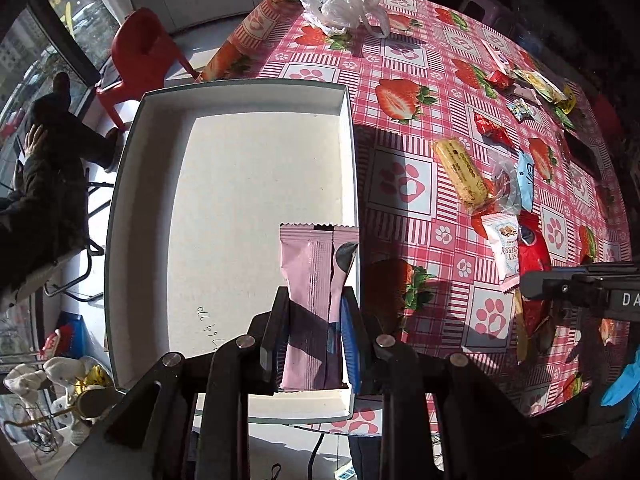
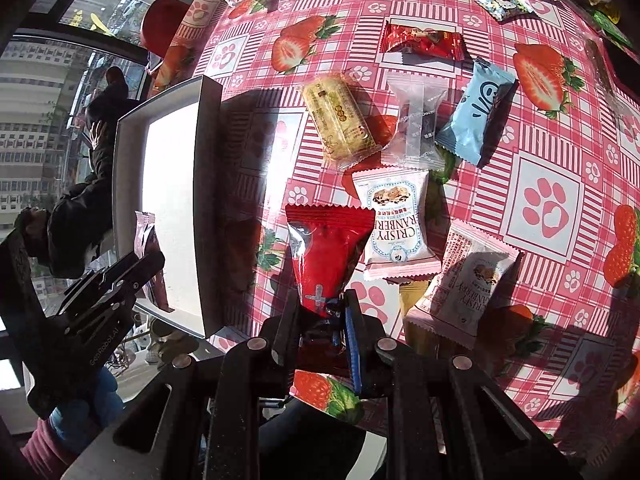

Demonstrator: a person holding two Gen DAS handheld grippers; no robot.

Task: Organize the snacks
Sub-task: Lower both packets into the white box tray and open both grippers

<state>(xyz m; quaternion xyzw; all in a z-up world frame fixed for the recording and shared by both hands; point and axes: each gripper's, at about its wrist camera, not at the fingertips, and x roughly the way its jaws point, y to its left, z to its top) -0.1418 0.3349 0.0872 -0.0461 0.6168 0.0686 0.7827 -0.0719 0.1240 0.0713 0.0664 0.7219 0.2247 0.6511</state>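
The left claw (image 1: 316, 334) is clamped on a pink packet (image 1: 310, 280), which hangs over the right side of the white box (image 1: 240, 168). The right claw (image 2: 324, 330) is clamped on the lower end of a red packet (image 2: 326, 256), above the counter (image 2: 552, 200). Just beside the red one lie two cranberry packets (image 2: 394, 224); a yellow bar (image 2: 340, 120), a clear packet (image 2: 416, 120) and a blue packet (image 2: 476, 116) lie near, beyond them.
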